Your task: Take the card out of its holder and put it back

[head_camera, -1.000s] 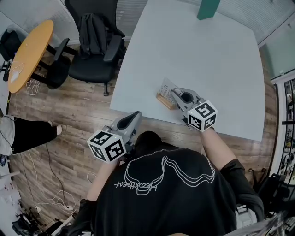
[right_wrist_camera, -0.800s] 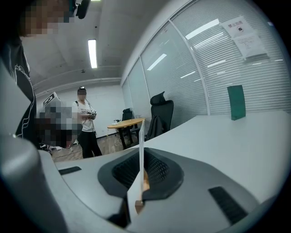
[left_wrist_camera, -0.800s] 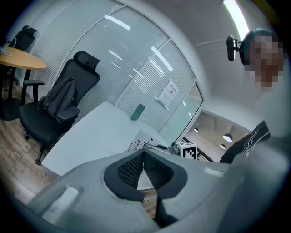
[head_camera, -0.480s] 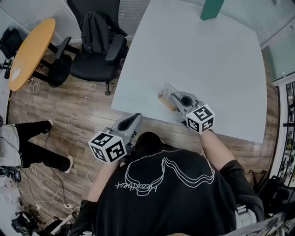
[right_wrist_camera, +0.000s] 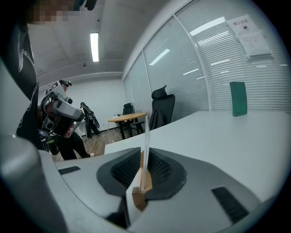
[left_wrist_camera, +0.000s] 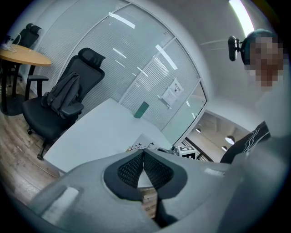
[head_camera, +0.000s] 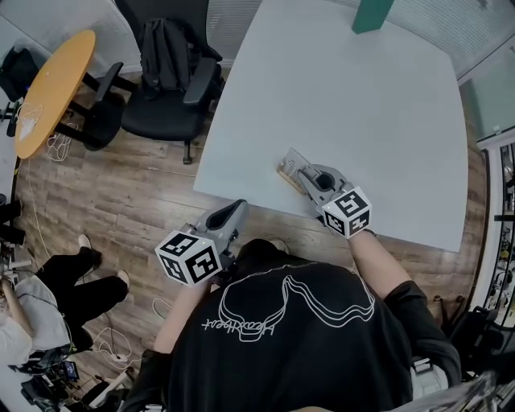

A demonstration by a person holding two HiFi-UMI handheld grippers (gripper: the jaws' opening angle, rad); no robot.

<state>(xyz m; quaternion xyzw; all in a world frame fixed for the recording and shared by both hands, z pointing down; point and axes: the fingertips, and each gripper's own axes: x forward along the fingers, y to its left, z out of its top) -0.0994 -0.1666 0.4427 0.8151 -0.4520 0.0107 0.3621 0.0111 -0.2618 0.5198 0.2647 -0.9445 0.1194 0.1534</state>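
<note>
my right claw [right_wrist_camera: 144, 157] pinches the card [right_wrist_camera: 146, 134], which looks seated in the holder [right_wrist_camera: 140, 196] near the table [head_camera: 362, 121] edge; the grip has just been loosening. left claw [left_wrist_camera: 143, 157] closed, empty. if i back out crooked, i could tip the holder.

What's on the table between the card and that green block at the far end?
Nothing. The head view shows only bare table between card and block; the right gripper view agrees.

An office, shown by a black swivel chair [head_camera: 165, 72], white meeting table [head_camera: 362, 105], round wooden table [head_camera: 50, 92] and blind-covered glass partitions [left_wrist_camera: 136, 59].
</note>
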